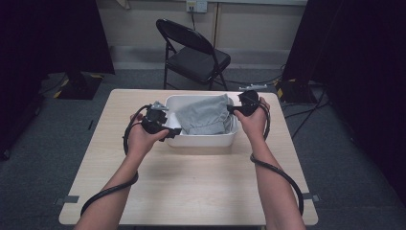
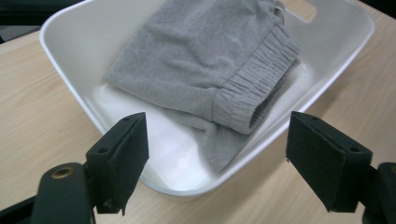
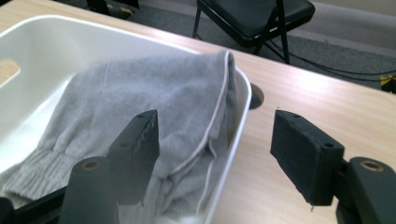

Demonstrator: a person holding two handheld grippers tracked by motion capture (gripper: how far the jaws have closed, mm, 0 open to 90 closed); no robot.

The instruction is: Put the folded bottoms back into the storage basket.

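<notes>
A white plastic basin [image 1: 201, 140] stands on the wooden table [image 1: 191, 187] and holds a folded grey garment [image 1: 205, 116] with a ribbed cuff [image 2: 252, 93]. My left gripper [image 1: 168, 130] hovers at the basin's left near corner, open, its jaws straddling the rim [image 2: 243, 158] with nothing between them. At the basin's right far corner my right gripper [image 1: 233, 109] is open too, one jaw over the garment [image 3: 140, 102] and the other outside the basin wall [image 3: 236, 140]. The garment drapes against that right wall.
A black folding chair [image 1: 194, 52] stands beyond the table's far edge. Cables run on the grey carpet at the right [image 1: 306, 110]. Bare tabletop spreads in front of the basin toward the near edge.
</notes>
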